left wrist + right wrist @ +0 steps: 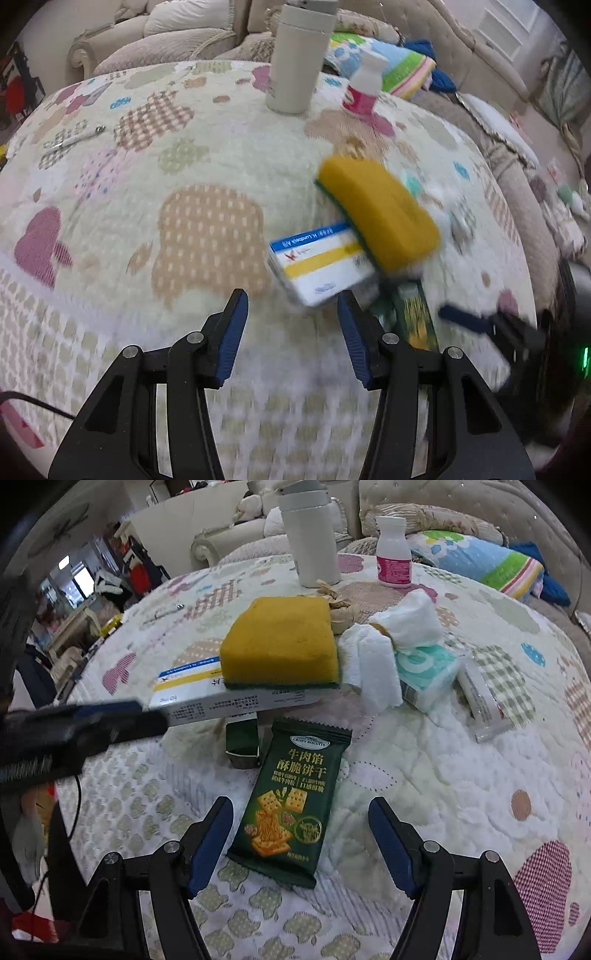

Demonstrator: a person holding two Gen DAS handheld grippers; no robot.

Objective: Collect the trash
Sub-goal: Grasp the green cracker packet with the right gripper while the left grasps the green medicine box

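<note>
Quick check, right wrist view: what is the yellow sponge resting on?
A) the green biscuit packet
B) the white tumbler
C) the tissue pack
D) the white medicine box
D: the sponge lies on top of the medicine box, while the biscuit packet lies apart, nearer the camera.

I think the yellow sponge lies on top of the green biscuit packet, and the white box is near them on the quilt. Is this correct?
Not quite. The yellow sponge lies on top of the white box, not on the green biscuit packet. The packet lies flat on the quilt, closer to the camera, between the open fingers of the right gripper. The right wrist view shows this clearly.
</note>
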